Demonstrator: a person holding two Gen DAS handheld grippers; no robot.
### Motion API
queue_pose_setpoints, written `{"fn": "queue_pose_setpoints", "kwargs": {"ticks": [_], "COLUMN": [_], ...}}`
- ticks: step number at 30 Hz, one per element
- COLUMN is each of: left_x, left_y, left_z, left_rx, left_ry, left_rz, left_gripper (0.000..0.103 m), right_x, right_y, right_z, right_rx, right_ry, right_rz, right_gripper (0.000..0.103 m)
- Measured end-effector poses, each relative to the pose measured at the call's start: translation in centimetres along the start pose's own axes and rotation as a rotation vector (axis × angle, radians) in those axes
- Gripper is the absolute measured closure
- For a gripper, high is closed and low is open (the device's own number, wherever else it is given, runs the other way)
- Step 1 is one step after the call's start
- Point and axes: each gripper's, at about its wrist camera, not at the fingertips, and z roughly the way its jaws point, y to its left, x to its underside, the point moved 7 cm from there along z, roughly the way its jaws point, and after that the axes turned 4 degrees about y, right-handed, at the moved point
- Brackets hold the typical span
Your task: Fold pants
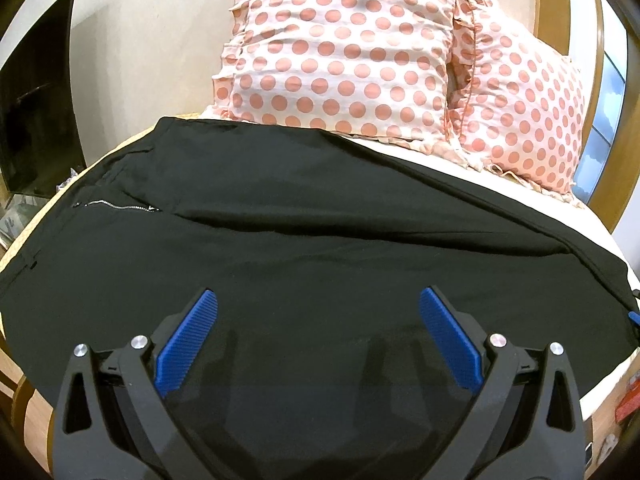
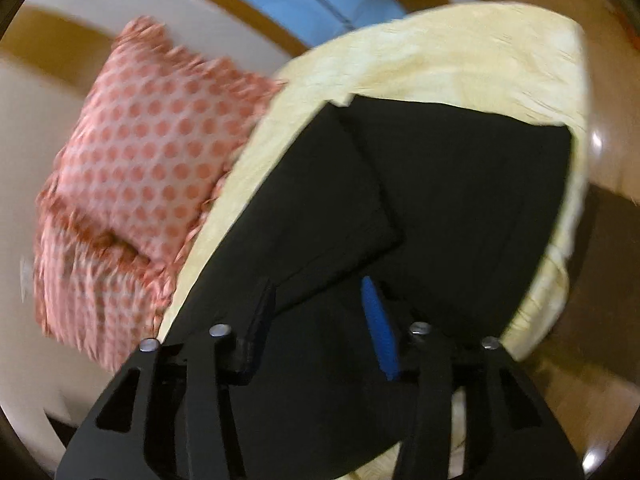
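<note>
Bedroom setting: pale yellow bedspread (image 2: 460,60) covers the bed, with two polka-dot pillows (image 1: 340,48) at twelve o'clock in the left wrist view. Black pants (image 1: 300,220) lie spread flat across the bedspread, zipper (image 1: 118,206) toward nine o'clock. Left gripper (image 1: 318,302) hovers over the fabric, jaws wide, holding nothing. Right gripper (image 2: 318,286) sits above the pants' legs, jaws parted and empty; that view is blurred.

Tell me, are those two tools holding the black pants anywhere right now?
No. The left tool hangs open above the pants, its blue pads wide apart. The right tool is open too, with nothing between its pads.
</note>
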Motion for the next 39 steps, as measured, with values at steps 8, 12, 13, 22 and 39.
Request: {"fn": "queue_pose_setpoints", "kwargs": {"ticks": [8,12,13,22,39], "left_x": [0.3,0.1,0.0,-1.0,-7.0], "left_y": [0.3,0.6,0.7,1.8,3.5], "left_z": [-0.2,-0.2,-0.2,-0.1,0.8], "left_rx": [0.016,0.017,0.027,0.027,0.087], "left_ry": [0.01,0.006,0.003,-0.003,0.009], "left_rz": [-0.017,-0.036,-0.045,-0.1,-0.048], "left_gripper": [0.002,0.002,0.002,0.002,0.002], "right_x": [-0.5,0.4,0.4,-0.3,-2.0], "right_y": [0.6,1.4,1.4,0.8,0.8], "right_z": [1.6,1.9,1.8,2.0,-2.3], "right_rx": [-0.1,-0.138,-0.152,-0.096,-0.357], "right_ry": [0.023,0.024,0.019,0.01,-0.149], "right_rz": [0.045,0.008,0.018,0.096,0.027], "right_gripper": [0.065,0.067,0.067,0.077,0.1]}}
